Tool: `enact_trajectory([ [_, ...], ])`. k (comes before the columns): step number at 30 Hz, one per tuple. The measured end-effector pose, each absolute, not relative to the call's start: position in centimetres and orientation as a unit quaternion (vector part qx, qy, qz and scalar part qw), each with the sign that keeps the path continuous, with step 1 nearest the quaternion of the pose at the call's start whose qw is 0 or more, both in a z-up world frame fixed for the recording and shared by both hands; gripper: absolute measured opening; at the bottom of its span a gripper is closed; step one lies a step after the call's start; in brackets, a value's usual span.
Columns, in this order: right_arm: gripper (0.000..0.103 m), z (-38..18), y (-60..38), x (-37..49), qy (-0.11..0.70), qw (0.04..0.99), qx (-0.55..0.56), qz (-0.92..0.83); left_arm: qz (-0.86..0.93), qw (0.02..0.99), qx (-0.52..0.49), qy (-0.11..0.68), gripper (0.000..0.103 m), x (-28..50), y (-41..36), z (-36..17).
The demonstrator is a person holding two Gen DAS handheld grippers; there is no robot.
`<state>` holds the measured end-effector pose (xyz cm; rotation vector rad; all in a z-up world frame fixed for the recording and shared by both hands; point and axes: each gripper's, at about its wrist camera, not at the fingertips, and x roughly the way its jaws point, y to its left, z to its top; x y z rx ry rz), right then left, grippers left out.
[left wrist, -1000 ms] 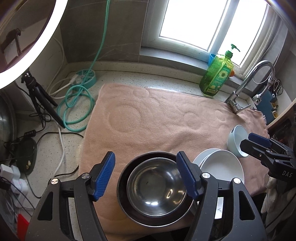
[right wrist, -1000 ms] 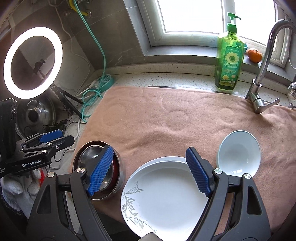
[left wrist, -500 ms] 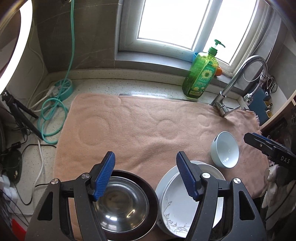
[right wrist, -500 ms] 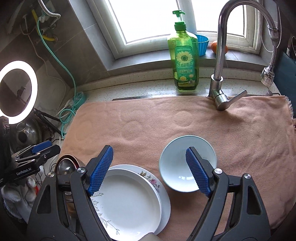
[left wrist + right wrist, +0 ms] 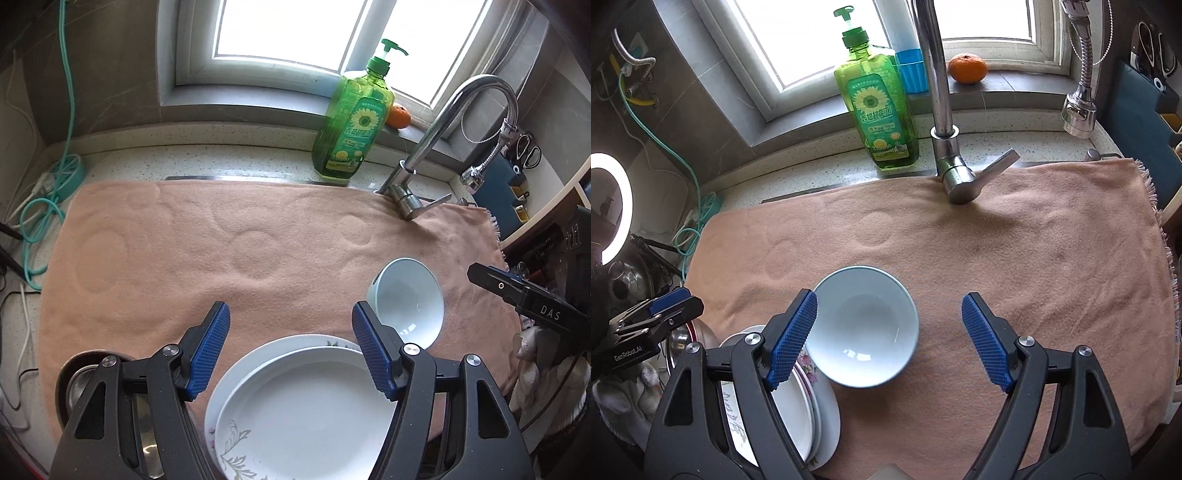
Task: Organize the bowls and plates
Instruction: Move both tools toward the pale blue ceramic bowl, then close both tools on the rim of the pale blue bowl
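A stack of white floral plates (image 5: 306,410) lies at the near edge of a pink towel (image 5: 229,236). My left gripper (image 5: 291,350) is open and empty, hovering above the plates. A small white bowl (image 5: 410,299) stands just right of the plates. Nested steel bowls (image 5: 79,384) sit at the left, partly hidden by my left finger. In the right wrist view my right gripper (image 5: 890,339) is open and empty above the white bowl (image 5: 864,328), with the plates (image 5: 809,410) at its lower left and the towel (image 5: 1015,251) beyond.
A green soap bottle (image 5: 351,114) and a steel tap (image 5: 436,147) stand behind the towel. An orange (image 5: 967,68) and a blue cup (image 5: 912,70) sit on the sill. Teal hose and cables (image 5: 40,210) lie left. A ring light (image 5: 609,210) stands far left.
Both grippers have moved to the right. The left one went from over the steel bowls to over the plates. The right one went from over the plates to over the white bowl.
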<state>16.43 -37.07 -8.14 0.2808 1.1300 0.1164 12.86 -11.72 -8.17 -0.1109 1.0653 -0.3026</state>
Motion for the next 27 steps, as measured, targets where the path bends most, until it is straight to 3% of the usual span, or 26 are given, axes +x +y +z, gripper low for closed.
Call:
enact_trajectory([
  [16, 0.083, -12.4, -39.2, 16.5, 0.563, 0.806, 0.160, 0.091, -0.177, 0.821, -0.043, 0.541, 0.065, 13.8, -18.8, -11.9],
  [18, 0.079, -12.8, -39.0, 16.5, 0.567, 0.802, 0.160, 0.099, -0.183, 0.814, -0.045, 0.549, 0.055, 13.9, -19.4, -12.4],
  [23, 0.057, -14.1, -38.6, 16.7, 0.583, 0.788, 0.162, 0.115, -0.186, 0.803, -0.053, 0.563, 0.038, 14.2, -20.0, -13.5],
  [25, 0.052, -14.6, -38.6, 16.8, 0.588, 0.782, 0.168, 0.119, -0.188, 0.799, -0.058, 0.568, 0.024, 14.2, -20.1, -13.7],
  [27, 0.050, -15.0, -38.7, 16.8, 0.591, 0.779, 0.172, 0.121, -0.189, 0.796, -0.062, 0.571, 0.020, 14.3, -20.1, -14.0],
])
